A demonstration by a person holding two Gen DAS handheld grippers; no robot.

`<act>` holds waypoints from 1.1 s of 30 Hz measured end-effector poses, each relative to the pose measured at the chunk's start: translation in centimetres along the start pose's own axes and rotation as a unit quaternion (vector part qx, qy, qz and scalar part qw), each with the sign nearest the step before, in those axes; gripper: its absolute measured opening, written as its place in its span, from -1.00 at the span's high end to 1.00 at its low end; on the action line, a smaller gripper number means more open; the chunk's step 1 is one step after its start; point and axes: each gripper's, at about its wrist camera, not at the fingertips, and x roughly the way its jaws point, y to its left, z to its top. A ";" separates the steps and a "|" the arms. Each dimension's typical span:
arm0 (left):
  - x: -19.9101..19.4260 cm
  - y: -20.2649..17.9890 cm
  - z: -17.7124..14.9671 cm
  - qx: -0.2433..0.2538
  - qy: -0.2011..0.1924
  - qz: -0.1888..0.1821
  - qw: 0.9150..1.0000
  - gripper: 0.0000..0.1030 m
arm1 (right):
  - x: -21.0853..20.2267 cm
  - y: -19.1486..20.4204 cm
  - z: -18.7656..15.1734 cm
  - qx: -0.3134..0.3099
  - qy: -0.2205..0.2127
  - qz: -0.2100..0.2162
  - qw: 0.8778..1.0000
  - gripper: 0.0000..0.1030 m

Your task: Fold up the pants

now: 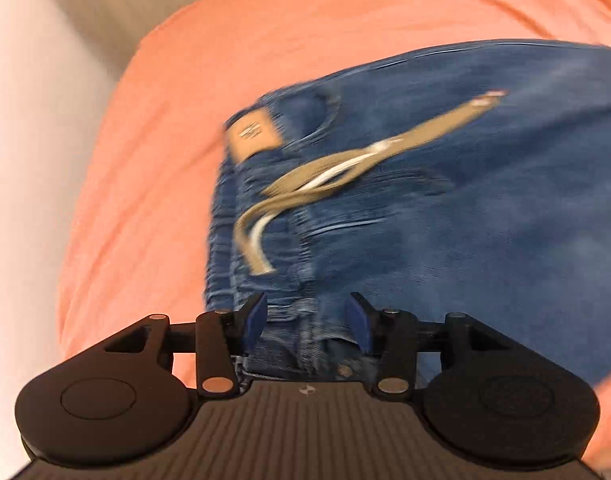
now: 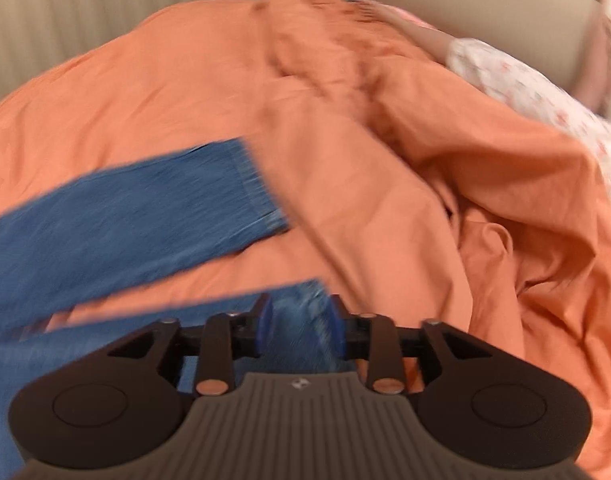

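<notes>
Two tools: one held in each of a person's hands, both pointing down at a bed.
Setting: an orange cotton bed sheet (image 1: 153,160) is covering the bed; a rumpled orange duvet (image 2: 485,184) is bunching at the right, and a white floral pillow (image 2: 517,80) is lying at the far edge.
Pants: blue denim jeans (image 1: 465,208) are lying spread on the sheet, with the waist toward the left tool and both legs running toward the right tool.
Waist details: a tan drawstring with a white stripe (image 1: 345,168) is trailing loose across the front, and a tan leather brand patch (image 1: 251,136) is sitting on the waistband.
Left tool (image 1: 307,322): its blue pads are standing about half apart, with the gathered waistband lying between them; neither pad is visibly pressing the cloth, so it is holding nothing.
Right tool (image 2: 301,322): its pads are also standing partly apart over the hem of the near leg (image 2: 301,304); denim is sitting in the gap, but no pinch is showing.
Far leg (image 2: 145,208): lying flat and separate, with a strip of sheet between the two legs.
Picture quality: both views are smearing with motion, so fine contact is hard to judge.
Risk: closing on only the top layer of denim is likely to let the lower layer sag and skew the fold.
Risk: the loose drawstring could be getting trapped inside the fold or snagging on a pad.
Risk: carrying the hem toward the duvet could be dragging bedding along with it.
</notes>
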 end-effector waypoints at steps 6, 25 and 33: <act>-4.0 -3.3 -1.3 0.145 0.001 -0.064 0.987 -0.05 | -5.9 2.3 -3.4 -0.105 -0.019 0.043 0.993 -0.10; -0.2 -15.0 -8.1 0.362 0.067 -0.050 0.929 0.33 | -9.5 5.5 -13.4 -0.333 0.010 -0.069 0.940 0.29; -4.0 -13.1 -8.3 0.280 -0.032 -0.030 0.959 0.90 | -7.7 5.7 -18.5 -0.495 -0.039 -0.115 0.860 0.29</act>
